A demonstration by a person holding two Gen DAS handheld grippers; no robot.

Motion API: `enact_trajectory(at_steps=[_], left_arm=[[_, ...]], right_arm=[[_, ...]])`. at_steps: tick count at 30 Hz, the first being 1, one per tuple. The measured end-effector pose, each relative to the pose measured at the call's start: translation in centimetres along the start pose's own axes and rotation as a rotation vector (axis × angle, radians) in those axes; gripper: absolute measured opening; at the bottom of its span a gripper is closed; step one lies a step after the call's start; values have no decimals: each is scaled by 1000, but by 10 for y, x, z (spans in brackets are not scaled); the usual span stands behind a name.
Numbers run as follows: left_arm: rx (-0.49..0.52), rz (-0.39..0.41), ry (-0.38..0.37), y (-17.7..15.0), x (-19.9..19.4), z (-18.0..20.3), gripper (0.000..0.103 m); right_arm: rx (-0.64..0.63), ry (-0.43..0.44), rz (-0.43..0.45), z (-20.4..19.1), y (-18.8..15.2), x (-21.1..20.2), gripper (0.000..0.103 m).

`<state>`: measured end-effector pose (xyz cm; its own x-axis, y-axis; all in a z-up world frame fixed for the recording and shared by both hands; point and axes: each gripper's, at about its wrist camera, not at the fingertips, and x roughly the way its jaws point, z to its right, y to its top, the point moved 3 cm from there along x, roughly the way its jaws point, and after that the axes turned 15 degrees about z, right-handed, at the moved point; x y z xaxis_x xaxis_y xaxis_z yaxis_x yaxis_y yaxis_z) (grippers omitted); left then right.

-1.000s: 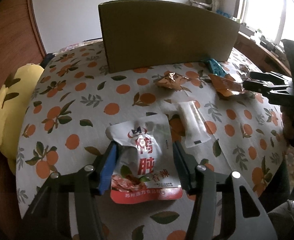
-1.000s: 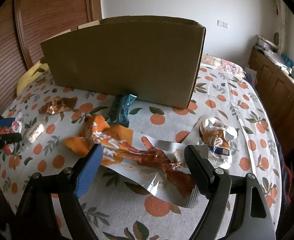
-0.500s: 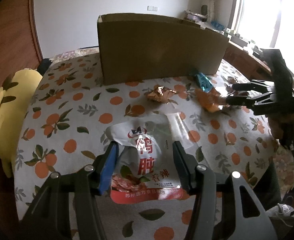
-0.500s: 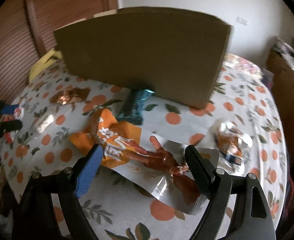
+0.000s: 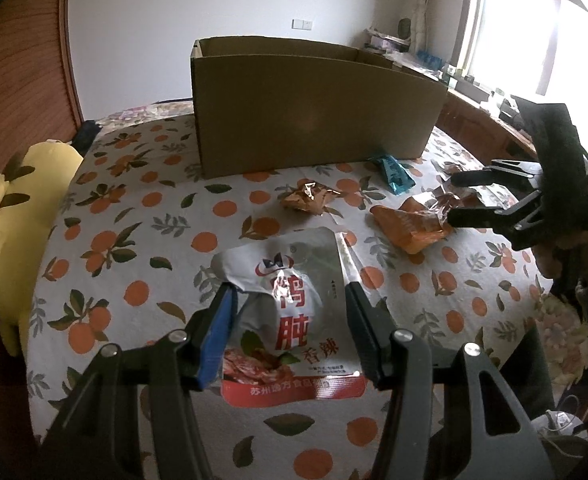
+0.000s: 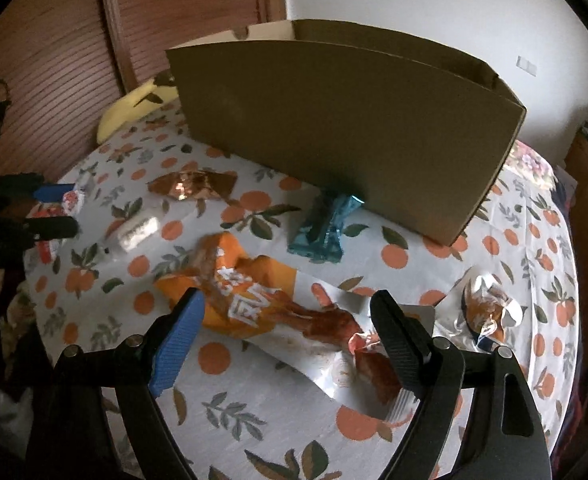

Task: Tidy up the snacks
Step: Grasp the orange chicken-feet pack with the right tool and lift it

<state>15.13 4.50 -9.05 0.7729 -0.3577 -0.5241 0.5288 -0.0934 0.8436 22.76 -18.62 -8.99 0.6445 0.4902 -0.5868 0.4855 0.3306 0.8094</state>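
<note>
My left gripper [image 5: 290, 296] is shut on a silver and red snack pouch [image 5: 290, 320] and holds it above the table. My right gripper [image 6: 288, 308] is shut on an orange and silver snack pouch [image 6: 254, 300], lifted off the cloth; it also shows in the left wrist view [image 5: 414, 224]. An open cardboard box [image 5: 314, 120] stands at the back of the table. A teal bar [image 6: 326, 224] lies against its front wall. A brown foil packet [image 5: 308, 198] and a clear wrapped white snack [image 6: 138, 230] lie on the cloth.
The round table has an orange-print cloth [image 5: 142, 240]. A crumpled silver and orange wrapper [image 6: 490, 312] lies at the right. A yellow plush toy [image 5: 10, 220] sits at the left edge. A wooden wall stands behind, a window with a cluttered counter to the right.
Both grippers have risen with their pouches. The table looks farther below and the box's open top now shows. The white snack is now hidden behind my left pouch.
</note>
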Motion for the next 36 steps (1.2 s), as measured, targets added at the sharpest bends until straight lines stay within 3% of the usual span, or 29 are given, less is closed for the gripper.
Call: enact_trajectory(at_steps=[11, 19, 26, 29, 32, 34, 36], left_arm=[[-1, 0, -12, -2, 1, 4, 54], [-2, 1, -18, -2, 2, 6, 55], [-10, 10, -23, -2, 0, 4, 55], [-13, 14, -24, -2, -1, 4, 55], [-15, 20, -26, -1, -3, 4, 55], [-13, 22, -27, 0, -4, 5, 55], [-12, 26, -29, 2, -5, 7, 55]], right_arm=[[-170, -31, -73, -16, -11, 7, 88], [-225, -54, -87, -15, 6, 29, 88], [-56, 1, -132, 11, 0, 43, 89], [-42, 3, -104, 12, -5, 38, 89], [-39, -9, -103, 9, -7, 33, 80], [-43, -4, -109, 5, -6, 30, 62], [-51, 1, -119, -1, -6, 26, 57]])
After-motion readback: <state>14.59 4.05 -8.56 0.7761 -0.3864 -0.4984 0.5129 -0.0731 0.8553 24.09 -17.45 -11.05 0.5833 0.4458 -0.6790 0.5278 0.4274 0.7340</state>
